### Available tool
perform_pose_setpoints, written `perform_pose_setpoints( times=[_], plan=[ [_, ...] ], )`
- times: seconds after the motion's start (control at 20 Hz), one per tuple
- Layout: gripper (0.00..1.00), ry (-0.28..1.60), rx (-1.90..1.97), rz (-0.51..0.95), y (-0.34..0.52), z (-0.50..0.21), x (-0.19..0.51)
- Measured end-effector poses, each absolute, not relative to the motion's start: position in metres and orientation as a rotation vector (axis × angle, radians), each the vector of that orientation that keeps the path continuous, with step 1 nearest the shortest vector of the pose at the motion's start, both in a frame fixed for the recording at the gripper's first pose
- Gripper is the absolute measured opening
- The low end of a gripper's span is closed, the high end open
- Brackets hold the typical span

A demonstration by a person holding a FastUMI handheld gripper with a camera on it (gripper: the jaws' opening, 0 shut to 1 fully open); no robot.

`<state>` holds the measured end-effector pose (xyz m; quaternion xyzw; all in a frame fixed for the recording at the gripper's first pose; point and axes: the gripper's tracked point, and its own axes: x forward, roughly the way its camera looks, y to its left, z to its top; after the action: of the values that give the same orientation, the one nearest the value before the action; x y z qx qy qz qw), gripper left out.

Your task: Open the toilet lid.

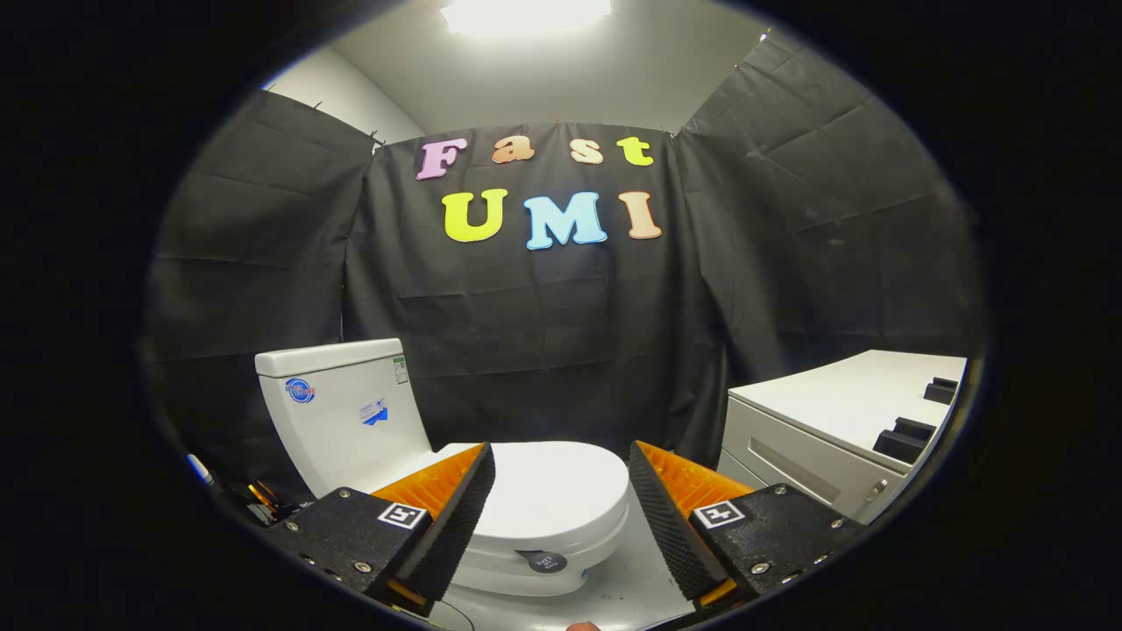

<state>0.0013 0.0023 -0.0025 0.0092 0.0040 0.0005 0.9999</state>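
black cloth walls close off the booth, with a white cabinet [841, 412] off to the right and a white toilet standing on the pale floor. the toilet lid [548, 491] lies flat and closed over the seat, in front of the tank [337, 412], so the task looks not yet begun: the lid must be reached, caught at its front edge and swung up. the gripper [561, 491] hangs spread wide, holding nothing and touching nothing, with the lid between and beyond its fingers [456, 517].
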Motion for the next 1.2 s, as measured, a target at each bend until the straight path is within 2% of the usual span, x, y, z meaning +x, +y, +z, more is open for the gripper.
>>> perform_pose_setpoints(
  times=[0.7,1.2],
  plan=[
    [0.95,0.018,0.060,0.035,0.009,-0.006,0.005],
    [0.95,0.234,0.330,0.134,0.009,-0.065,0.028]
  ],
)
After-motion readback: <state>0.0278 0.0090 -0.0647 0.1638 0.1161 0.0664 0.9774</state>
